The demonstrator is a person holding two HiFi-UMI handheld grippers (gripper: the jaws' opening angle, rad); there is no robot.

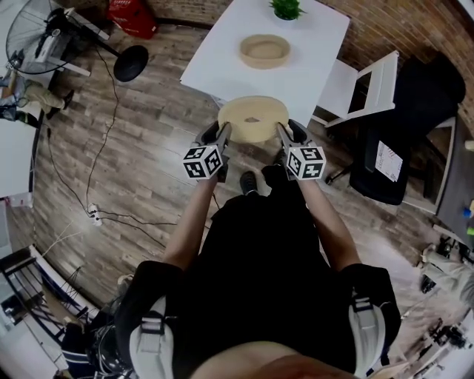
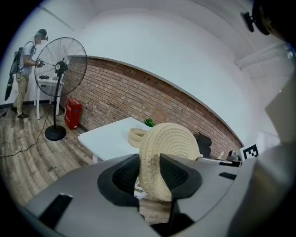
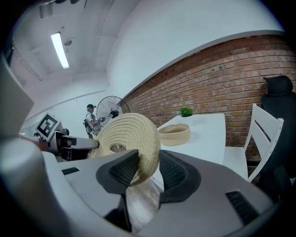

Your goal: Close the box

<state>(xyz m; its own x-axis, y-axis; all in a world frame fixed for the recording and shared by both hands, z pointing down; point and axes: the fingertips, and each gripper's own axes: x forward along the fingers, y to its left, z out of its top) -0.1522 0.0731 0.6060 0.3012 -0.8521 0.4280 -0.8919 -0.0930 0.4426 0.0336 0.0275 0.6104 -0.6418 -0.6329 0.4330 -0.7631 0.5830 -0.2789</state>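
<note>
A round woven lid (image 1: 253, 117) hangs in the air just in front of the near edge of the white table (image 1: 215, 59). My left gripper (image 1: 222, 135) is shut on the lid's left rim and my right gripper (image 1: 284, 135) on its right rim. In the left gripper view the lid (image 2: 169, 152) stands on edge between the jaws of the left gripper (image 2: 150, 173). The right gripper view shows the lid (image 3: 127, 139) pinched by the right gripper (image 3: 147, 169). The open woven box (image 1: 264, 50) sits farther back on the table, also seen as the box (image 2: 137, 135) and the box (image 3: 174, 134).
A small green plant (image 1: 286, 8) stands at the table's far end. A white folding chair (image 1: 366, 89) and a black office chair (image 1: 400, 148) are to the right. A standing fan (image 1: 44, 37) and floor cables lie left. A person (image 2: 25, 65) stands by the fan.
</note>
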